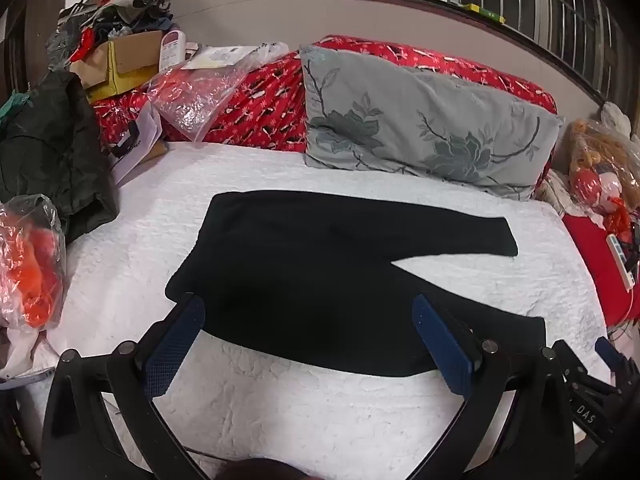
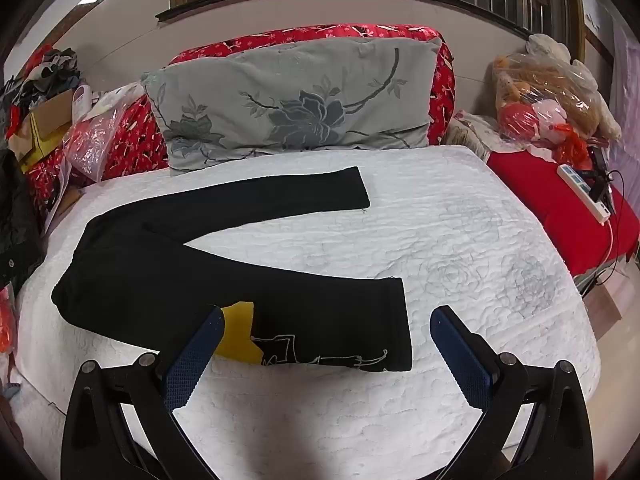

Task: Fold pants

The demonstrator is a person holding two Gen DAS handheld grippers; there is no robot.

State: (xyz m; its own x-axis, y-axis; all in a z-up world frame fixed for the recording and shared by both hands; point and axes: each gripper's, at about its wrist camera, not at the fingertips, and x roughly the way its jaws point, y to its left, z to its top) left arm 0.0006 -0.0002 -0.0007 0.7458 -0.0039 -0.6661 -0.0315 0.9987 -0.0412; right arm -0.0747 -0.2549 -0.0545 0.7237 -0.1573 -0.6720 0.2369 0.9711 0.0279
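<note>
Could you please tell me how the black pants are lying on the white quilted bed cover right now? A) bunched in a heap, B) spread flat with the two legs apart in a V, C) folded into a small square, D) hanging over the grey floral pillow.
B: the black pants lie flat on the white quilted bed cover, their legs splayed apart.

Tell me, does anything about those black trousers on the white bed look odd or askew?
Slightly. The black fabric trousers lie flat on the white quilted bedspread, but the legs splay apart in a V rather than lying together. The near leg's cuff shows a yellow patch with white outline stitching; I cannot tell what it depicts. Nothing looks torn or spilled.
</note>
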